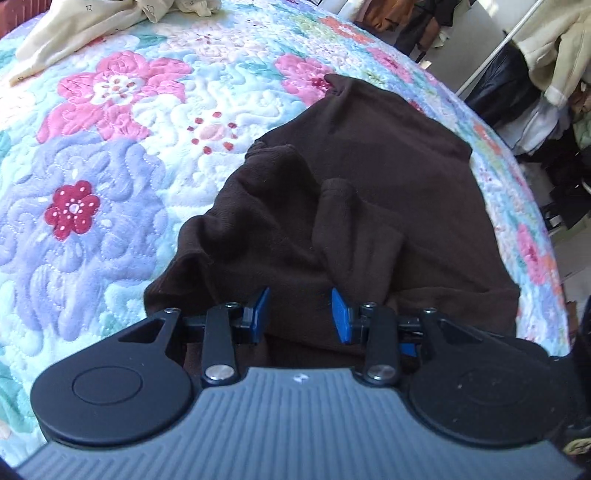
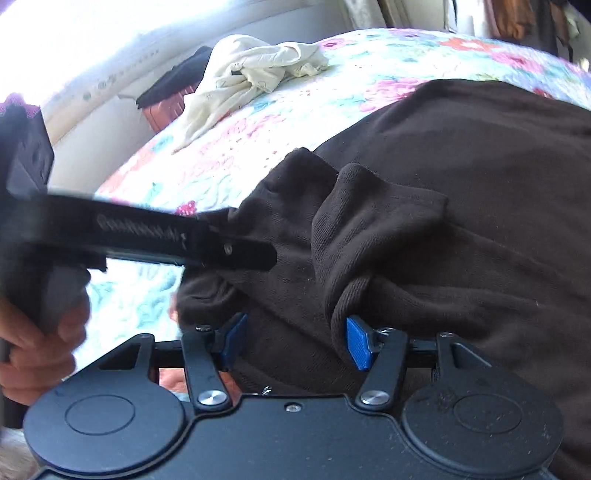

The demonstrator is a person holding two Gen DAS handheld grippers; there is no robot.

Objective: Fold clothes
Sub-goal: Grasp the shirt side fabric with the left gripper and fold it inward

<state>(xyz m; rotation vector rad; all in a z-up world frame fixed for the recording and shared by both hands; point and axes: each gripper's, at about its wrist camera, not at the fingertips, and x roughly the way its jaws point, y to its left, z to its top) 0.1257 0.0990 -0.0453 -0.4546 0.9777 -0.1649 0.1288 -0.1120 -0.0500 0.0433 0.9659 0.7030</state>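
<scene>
A dark brown garment (image 1: 369, 166) lies rumpled on a floral quilt (image 1: 110, 184), with raised folds in its middle. My left gripper (image 1: 300, 314) hovers over the garment's near edge, its blue pads apart and nothing pinched between them. In the right wrist view the same brown garment (image 2: 461, 184) fills the right side. My right gripper (image 2: 297, 341) is open over it, and a thick fold of cloth rests against its right pad (image 2: 358, 343). The left gripper (image 2: 236, 251) reaches in from the left onto the cloth, held by a hand (image 2: 33, 339).
A cream garment (image 1: 74, 29) lies crumpled at the far end of the quilt (image 2: 332, 92), also seen as a cream garment (image 2: 251, 70) in the right view. Hanging clothes on a rack (image 1: 517, 74) stand past the bed's right edge. A reddish box (image 2: 166, 107) sits beyond the bed.
</scene>
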